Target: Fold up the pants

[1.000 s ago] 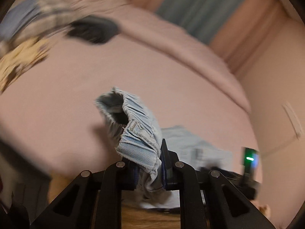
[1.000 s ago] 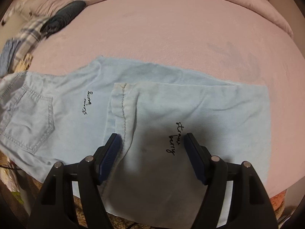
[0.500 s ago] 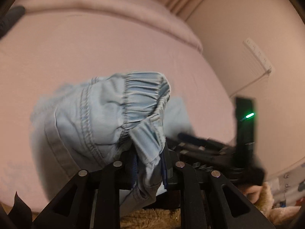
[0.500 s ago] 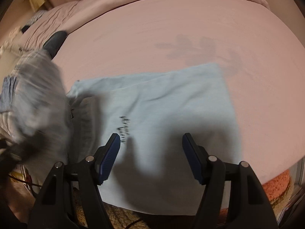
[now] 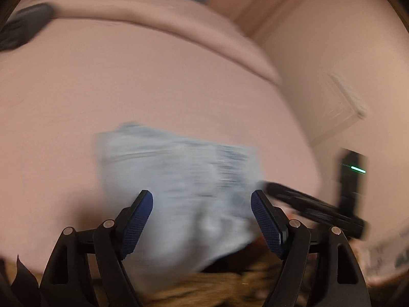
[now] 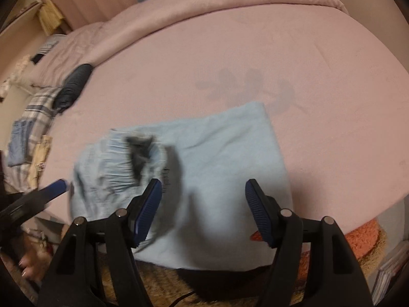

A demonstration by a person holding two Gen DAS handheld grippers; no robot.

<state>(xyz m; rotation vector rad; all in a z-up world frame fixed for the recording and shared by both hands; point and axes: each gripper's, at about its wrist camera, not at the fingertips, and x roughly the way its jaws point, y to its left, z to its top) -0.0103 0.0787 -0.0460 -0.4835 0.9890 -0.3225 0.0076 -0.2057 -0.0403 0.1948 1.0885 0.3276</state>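
Light blue pants (image 6: 230,153) lie folded on the pink bed (image 6: 255,51) near its front edge. Their gathered waistband (image 6: 120,158) is blurred as it drops onto the left part of the folded legs. In the left wrist view my left gripper (image 5: 200,197) has its jaws opening wide, with the blurred pants (image 5: 179,174) below and between them and no pad pressing on the cloth. My right gripper (image 6: 203,186) hovers open over the near part of the pants, holding nothing. The left gripper's blue pad (image 6: 55,186) shows at the left edge of the right wrist view.
A dark rolled garment (image 6: 74,84), plaid cloth (image 6: 38,107) and several other clothes sit along the bed's left side. A rolled pink duvet (image 6: 204,2) lines the back. An orange rug (image 6: 363,240) and a brown shaggy rug (image 5: 230,289) lie on the floor. A hand (image 6: 30,263) shows bottom left.
My left gripper carried the waistband to the right over the folded legs, then its jaws opened and let it go. My right gripper drew back and upward, staying open.
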